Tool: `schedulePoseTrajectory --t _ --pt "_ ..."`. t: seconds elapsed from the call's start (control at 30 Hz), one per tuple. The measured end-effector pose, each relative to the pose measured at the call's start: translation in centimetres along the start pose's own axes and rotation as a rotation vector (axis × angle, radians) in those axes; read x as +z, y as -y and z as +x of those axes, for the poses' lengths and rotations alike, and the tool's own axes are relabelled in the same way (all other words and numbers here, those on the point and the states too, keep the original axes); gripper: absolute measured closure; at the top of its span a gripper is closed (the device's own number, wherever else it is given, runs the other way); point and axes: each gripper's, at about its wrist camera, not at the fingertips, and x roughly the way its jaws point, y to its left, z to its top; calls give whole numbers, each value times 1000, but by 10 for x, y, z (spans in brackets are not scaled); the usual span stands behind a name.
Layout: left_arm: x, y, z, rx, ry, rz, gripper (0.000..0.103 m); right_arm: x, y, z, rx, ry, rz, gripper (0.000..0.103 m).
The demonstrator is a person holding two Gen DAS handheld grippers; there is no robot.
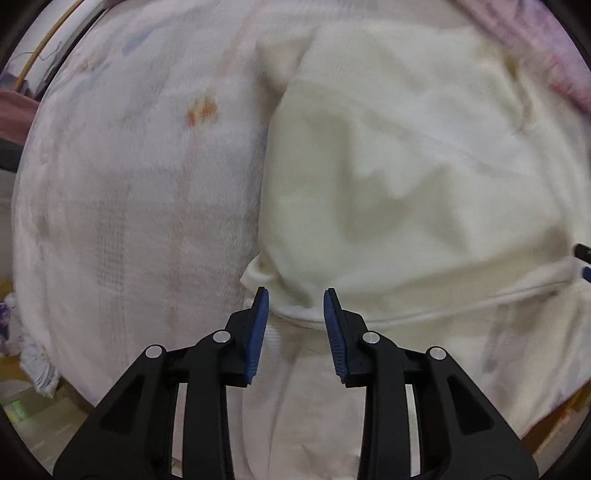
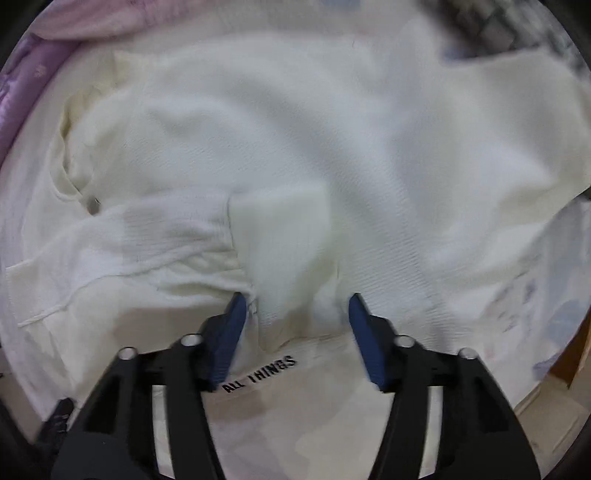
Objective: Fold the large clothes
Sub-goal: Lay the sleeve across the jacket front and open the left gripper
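A large cream sweatshirt (image 1: 406, 166) lies spread on a white fluffy blanket (image 1: 129, 203). In the left wrist view my left gripper (image 1: 295, 295) points down over the garment's lower left corner and hem. Its blue pads stand apart, with the hem lying in the gap and no visible pinch. In the right wrist view the sweatshirt (image 2: 295, 129) fills the frame, one sleeve folded across it with its ribbed cuff (image 2: 280, 229) in the middle. My right gripper (image 2: 297, 301) is open, its jaws wide on either side of the cuff's end. Black lettering (image 2: 258, 373) reads "ALL THINGS" below.
A pink and purple cloth (image 1: 535, 48) borders the far side of the blanket, also seen as purple cloth (image 2: 26, 85). A dark checked fabric (image 2: 498, 26) lies at the top right. The blanket's edge drops to a wooden floor (image 1: 37, 406) at the lower left.
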Motion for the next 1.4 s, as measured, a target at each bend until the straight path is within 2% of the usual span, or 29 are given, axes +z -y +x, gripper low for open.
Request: schedulePoseTrajectory --t 0.07,0.1,0.17,0.2,0.23,0.3,0.33,0.37,0.4,0.47,0.5,0.53,0.6,0.67,0.7,0.77,0.83,0.9,0.93,1.0,1.07,1.13,1.2,1.27,1.3,1.33,1.37,1.4 --pt "13 -5 -22 -40 60 -13 58 8 6 0 47 -25 28 41" --pt "22 -7 -28 -50 81 -19 58 16 8 6 54 -31 42 35" --pt "46 -9 -31 -83 132 -38 58 31 4 19 44 -50 40 35" --pt "58 -15 -30 -65 154 -45 58 40 3 24 40 -51 39 35" --pt "70 -16 -27 -36 176 -44 59 44 1 25 42 -39 38 44" --pt "96 -7 -20 18 217 -29 76 53 -9 17 47 14 0 64" --pt "106 -3 -14 19 220 -18 77 56 -17 15 35 32 -45 74" --pt "119 2 -4 -1 212 0 81 59 -21 18 26 26 -65 81" --pt "125 4 10 -1 194 4 90 61 -25 25 23 6 -86 90" --pt "141 10 53 27 106 3 92 67 -26 48 -7 -45 -115 94" --pt "144 12 68 29 98 8 91 69 -25 61 -52 -55 -134 100" --pt "144 14 69 44 132 22 91 70 -25 65 -44 -48 -137 101" --pt "142 19 59 89 114 58 92 76 -25 56 -56 -49 -127 101" --pt "131 15 40 93 109 62 91 74 -24 40 -104 -28 -135 100" --pt "122 12 28 83 115 60 91 72 -24 30 -97 -13 -134 95" --pt "102 8 9 66 119 70 91 62 -28 11 -26 9 -147 95" --pt "82 7 4 69 89 79 90 49 -36 5 17 -16 -186 98" --pt "66 11 10 51 36 87 91 39 -40 26 51 -103 -195 101" --pt "58 11 20 38 2 100 92 35 -39 40 37 -134 -190 102" --pt "38 7 58 74 -76 93 101 34 -37 63 25 -116 -184 103" --pt "29 7 70 76 -19 94 101 42 -42 61 15 -132 -158 103" --pt "32 15 65 122 -23 124 101 50 -40 61 24 -143 -120 103" --pt "35 14 63 121 -30 97 100 56 -31 56 29 -142 -118 103" --pt "39 14 58 114 -40 70 97 61 -30 48 36 -148 -139 97" --pt "40 15 55 101 -34 65 85 64 -29 43 47 -159 -130 81" --pt "41 16 53 85 -25 64 77 54 -13 34 55 -164 -109 41" --pt "41 19 47 69 -15 69 58 59 -8 27 56 -156 -95 22" --pt "41 22 42 68 -2 73 41 65 -8 15 63 -116 -85 13"
